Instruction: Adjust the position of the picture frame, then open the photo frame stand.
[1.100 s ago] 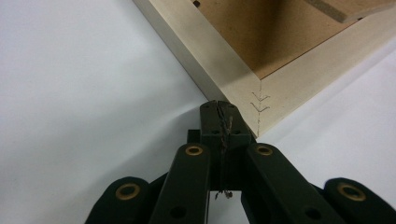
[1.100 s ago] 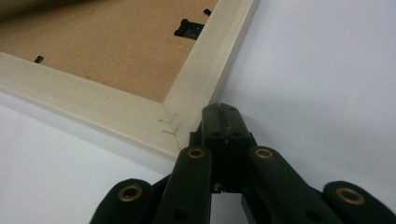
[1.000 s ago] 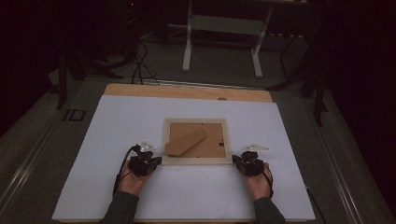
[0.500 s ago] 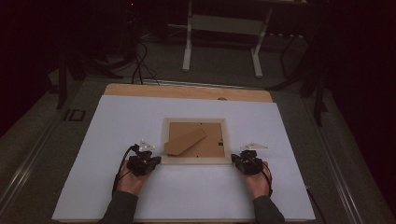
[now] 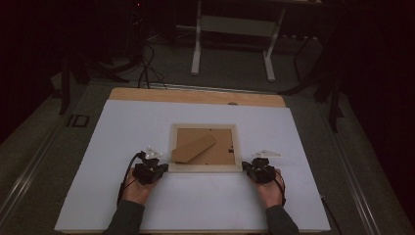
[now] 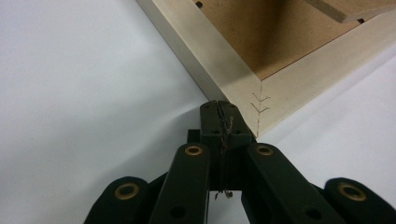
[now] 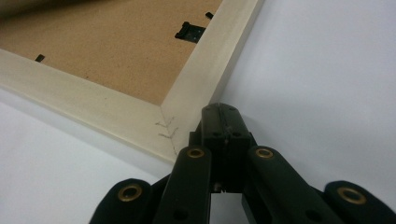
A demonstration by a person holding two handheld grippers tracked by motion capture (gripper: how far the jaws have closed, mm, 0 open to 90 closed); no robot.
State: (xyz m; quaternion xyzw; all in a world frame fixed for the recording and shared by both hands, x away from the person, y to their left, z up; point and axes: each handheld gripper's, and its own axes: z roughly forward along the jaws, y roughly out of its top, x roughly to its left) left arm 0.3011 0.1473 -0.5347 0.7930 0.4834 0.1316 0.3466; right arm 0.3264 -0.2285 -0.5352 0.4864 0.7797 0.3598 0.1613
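A pale wooden picture frame (image 5: 205, 168) lies face down on the white table, its brown backing board (image 5: 220, 152) up and a loose brown stand flap (image 5: 193, 149) lying across it. My left gripper (image 5: 164, 167) is shut, its tip touching the frame's near left corner (image 6: 261, 100). My right gripper (image 5: 244, 167) is shut too, its tip against the near right corner (image 7: 187, 116). Nothing is held between either pair of jaws. A black turn clip (image 7: 189, 31) sits on the backing by the right rail.
The white table top (image 5: 122, 132) has a bare wooden strip (image 5: 195, 96) along its far edge. Beyond it stand a white desk frame (image 5: 232, 29) and cables on a dark floor. Open white surface lies on both sides of the frame.
Both grippers have stayed at the frame's near corners; the frame and hands look unmoved.
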